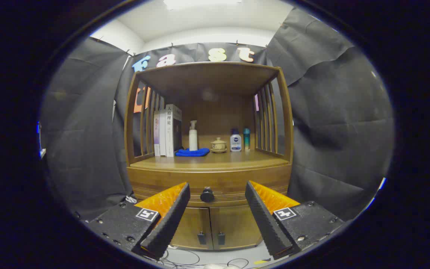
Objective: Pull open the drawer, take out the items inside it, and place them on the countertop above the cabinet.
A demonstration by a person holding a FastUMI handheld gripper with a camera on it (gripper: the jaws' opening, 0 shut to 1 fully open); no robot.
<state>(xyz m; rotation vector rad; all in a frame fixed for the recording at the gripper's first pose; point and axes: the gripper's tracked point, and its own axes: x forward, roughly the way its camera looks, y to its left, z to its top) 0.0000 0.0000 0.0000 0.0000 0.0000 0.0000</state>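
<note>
Your gripper [217,190] has its fingers spread wide apart, grasping nothing. Between the fingertips, a little beyond them, sits the round dark knob [207,195] of the wooden cabinet's drawer [215,188], and the fingers do not touch it. The drawer front is flush with the cabinet, so it is not yet pulled out and its contents are hidden.

Below the drawer you see two wooden cabinet doors [215,227] with small dark handles side by side at the middle seam. Loose cables [185,257] lie on the pale floor near the cabinet's foot.

Above the drawer lies the smooth wooden countertop [215,161], framed by slatted wooden sides and a flat wooden roof. At its back, from left to right, stand a row of upright books [167,130], a tall white pump bottle [193,136] with a crumpled blue cloth [192,152] at its base, a small tan lidded cup on a saucer [218,145], a white bottle with a dark cap [235,140] and a slim teal bottle [246,139] just beside it.
</note>
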